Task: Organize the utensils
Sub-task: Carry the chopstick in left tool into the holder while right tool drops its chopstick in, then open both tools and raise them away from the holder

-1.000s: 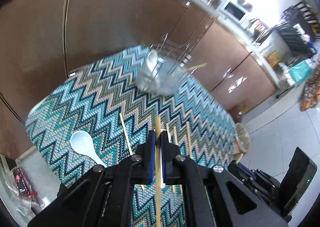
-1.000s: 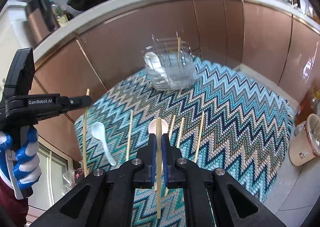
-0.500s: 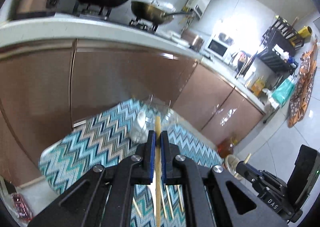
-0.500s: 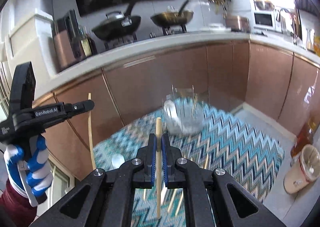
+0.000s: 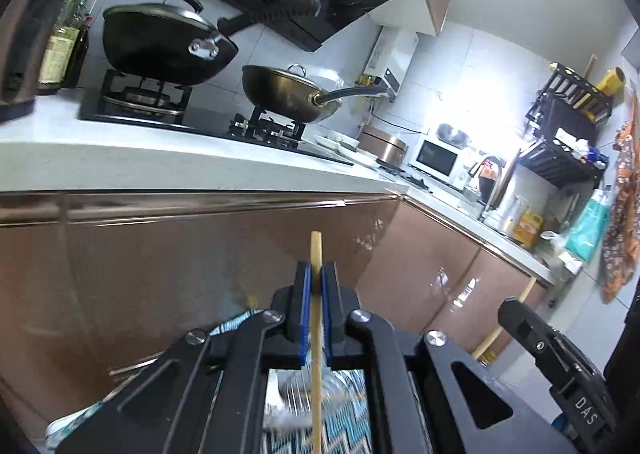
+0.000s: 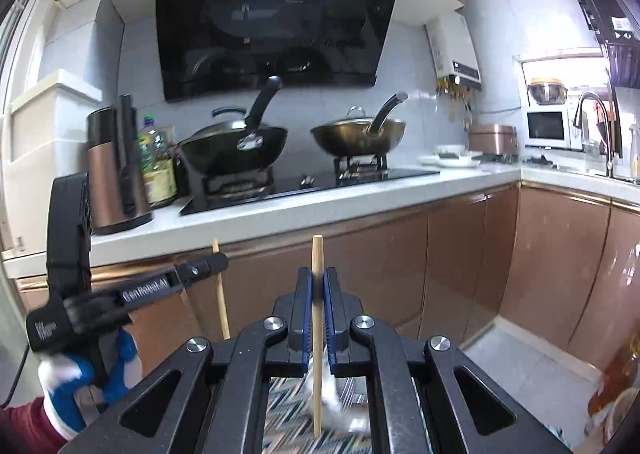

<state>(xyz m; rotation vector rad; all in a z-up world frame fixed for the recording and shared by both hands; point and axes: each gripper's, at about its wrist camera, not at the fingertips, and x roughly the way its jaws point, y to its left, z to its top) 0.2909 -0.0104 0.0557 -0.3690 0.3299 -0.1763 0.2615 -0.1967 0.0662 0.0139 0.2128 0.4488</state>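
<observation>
Both grippers are up off the table and aimed almost level at the kitchen cabinets, tipped only slightly downward. The left gripper (image 5: 314, 274) has its jaws pinched tight on a wooden chopstick (image 5: 316, 334), which stands upright between the blue pads, its top poking above the jaw tips and its lower length running down below them. Behind and beneath those jaws, blurred, sit the zigzag-patterned cloth (image 5: 344, 434) and a clear holder (image 5: 292, 398); what is in it cannot be made out. The right gripper (image 6: 317, 278) matches it: jaws clamped on a second chopstick (image 6: 317, 354), also upright, tip above the jaws, tail hanging below them over the blurred cloth. In the right wrist view the left gripper shows off to the left of the right jaws, held by a gloved hand (image 6: 90, 378) in blue and white, with its own chopstick crossing its tips. In the left wrist view the right gripper appears low on the right, its stick slanting up beyond it.
</observation>
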